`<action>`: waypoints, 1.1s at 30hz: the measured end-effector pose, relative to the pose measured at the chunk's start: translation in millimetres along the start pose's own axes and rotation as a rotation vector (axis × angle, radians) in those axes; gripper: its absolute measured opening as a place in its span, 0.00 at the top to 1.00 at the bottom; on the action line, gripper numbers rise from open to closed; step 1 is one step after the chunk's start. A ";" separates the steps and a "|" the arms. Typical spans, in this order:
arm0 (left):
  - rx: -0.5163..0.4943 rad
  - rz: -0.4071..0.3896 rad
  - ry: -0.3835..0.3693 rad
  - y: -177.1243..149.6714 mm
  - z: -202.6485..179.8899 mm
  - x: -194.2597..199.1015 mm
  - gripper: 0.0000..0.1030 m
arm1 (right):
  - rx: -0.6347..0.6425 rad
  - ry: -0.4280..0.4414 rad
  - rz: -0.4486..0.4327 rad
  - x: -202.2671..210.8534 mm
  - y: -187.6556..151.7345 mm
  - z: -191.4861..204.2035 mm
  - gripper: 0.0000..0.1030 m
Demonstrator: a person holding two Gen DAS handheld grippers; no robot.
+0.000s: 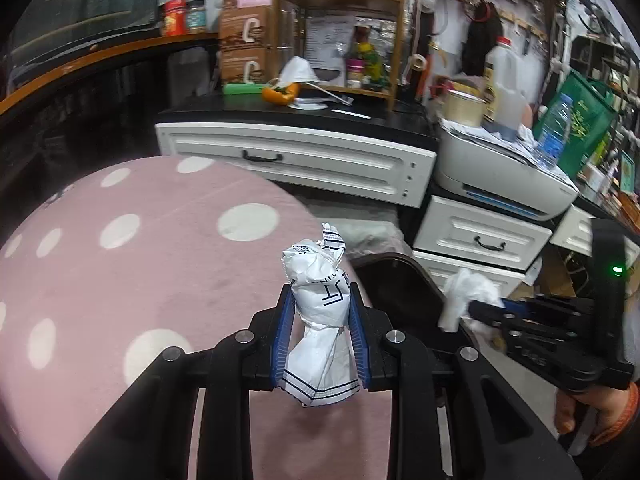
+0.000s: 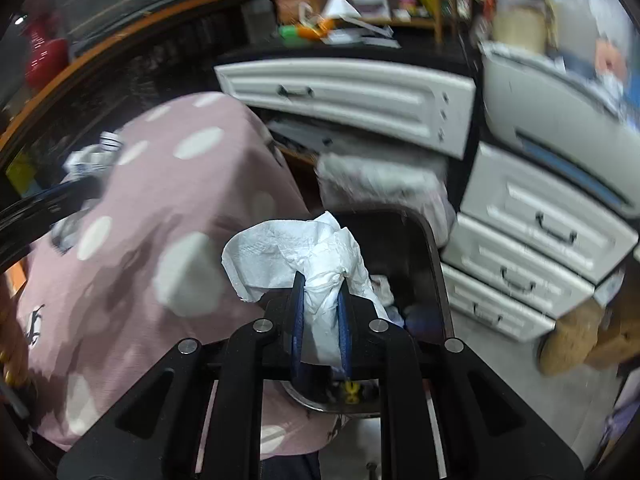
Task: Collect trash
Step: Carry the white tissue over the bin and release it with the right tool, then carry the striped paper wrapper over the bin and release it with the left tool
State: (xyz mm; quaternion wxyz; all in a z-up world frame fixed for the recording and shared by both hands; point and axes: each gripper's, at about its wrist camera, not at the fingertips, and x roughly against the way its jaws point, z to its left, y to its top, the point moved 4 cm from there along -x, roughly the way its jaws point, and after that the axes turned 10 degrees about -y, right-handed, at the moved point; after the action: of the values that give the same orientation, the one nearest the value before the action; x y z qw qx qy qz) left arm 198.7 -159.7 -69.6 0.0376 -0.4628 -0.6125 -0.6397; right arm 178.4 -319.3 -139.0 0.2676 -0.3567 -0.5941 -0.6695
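Observation:
My left gripper (image 1: 321,300) is shut on a crumpled white paper wrapper with dark printed lines (image 1: 320,300), held above the pink polka-dot cloth (image 1: 140,264). My right gripper (image 2: 322,284) is shut on a crumpled white tissue (image 2: 292,256), held over the rim of a dark bin (image 2: 416,248) that has scraps inside. In the left wrist view the right gripper (image 1: 476,308) with its tissue (image 1: 464,292) hangs beside the dark bin (image 1: 400,280). In the right wrist view the wrapper (image 2: 96,156) shows at the far left.
White drawer units (image 1: 304,160) stand behind the bin, with a printer (image 1: 504,176) on the right. A cluttered black counter with a wooden shelf (image 1: 344,40) is at the back. A grey cushion (image 2: 380,184) lies behind the bin. Brown items (image 2: 572,340) sit on the floor at right.

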 end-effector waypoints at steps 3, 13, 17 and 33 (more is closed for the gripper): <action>-0.025 0.022 -0.026 -5.0 -19.0 -9.7 0.74 | -0.025 -0.014 0.052 -26.7 -4.7 -9.4 0.85; -0.090 0.100 -0.065 -23.7 -59.1 -40.5 0.74 | -0.163 -0.055 0.182 -78.4 -31.7 -45.1 0.41; -0.104 0.140 -0.074 -30.8 -68.1 -53.5 0.74 | -0.217 -0.088 0.127 -61.5 -28.8 -66.1 0.37; -0.182 0.366 -0.078 -54.6 -108.3 -134.4 0.74 | -0.396 -0.163 -0.006 -17.4 -26.4 -122.8 0.27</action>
State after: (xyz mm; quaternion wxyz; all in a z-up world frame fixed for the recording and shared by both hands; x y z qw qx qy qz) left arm 182.4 -304.6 -176.9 0.0873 -0.5924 -0.4589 -0.6565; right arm 148.7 -437.6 -173.7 0.1414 -0.4535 -0.4715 -0.7430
